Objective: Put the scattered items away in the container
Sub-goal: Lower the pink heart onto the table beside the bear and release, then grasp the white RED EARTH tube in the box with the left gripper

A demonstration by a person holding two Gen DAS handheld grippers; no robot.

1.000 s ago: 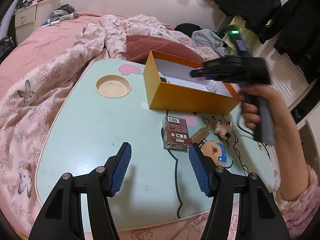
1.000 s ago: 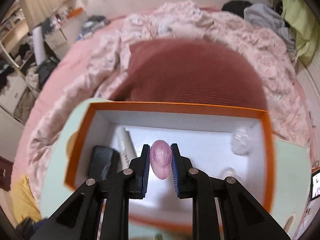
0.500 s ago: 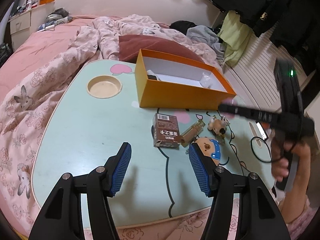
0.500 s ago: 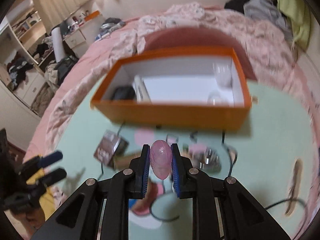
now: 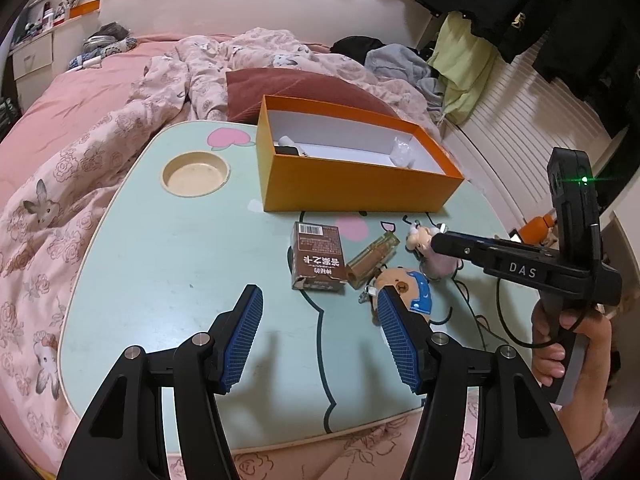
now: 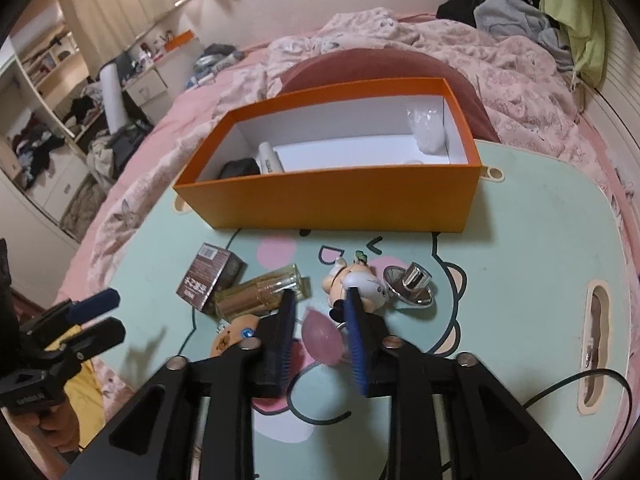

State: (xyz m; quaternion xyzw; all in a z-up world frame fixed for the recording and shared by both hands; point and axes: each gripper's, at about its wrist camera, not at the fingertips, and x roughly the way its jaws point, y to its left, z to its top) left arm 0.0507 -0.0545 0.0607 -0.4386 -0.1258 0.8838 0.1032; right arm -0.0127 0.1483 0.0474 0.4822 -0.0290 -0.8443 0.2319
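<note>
An orange box [image 5: 360, 184] [image 6: 328, 196] stands at the far side of the mint table [image 5: 180, 264]. In front of it lie a brown carton [image 5: 318, 258] [image 6: 212, 276], a glass bottle [image 5: 372, 258] [image 6: 260, 290], a small figurine [image 6: 356, 280], a bear keychain [image 5: 408, 290] and a silver cap [image 6: 410, 282]. My right gripper [image 6: 320, 294] is low over these items. Its jaws are opening, with a pink egg-shaped object [image 6: 322, 340] loose between them. My left gripper [image 5: 320, 300] hovers open over the table's near part with nothing in it.
Inside the box are a white tube [image 6: 270, 158], a dark item [image 6: 240, 168] and a clear plastic piece [image 6: 428, 132]. A round recess [image 5: 196, 174] sits at the table's far left. A black cable [image 5: 500, 320] runs across the right side. Bedding surrounds the table.
My right gripper carried the pink object from above the box back to the scattered items near the table's front, and its jaws parted. The left gripper stayed put.
</note>
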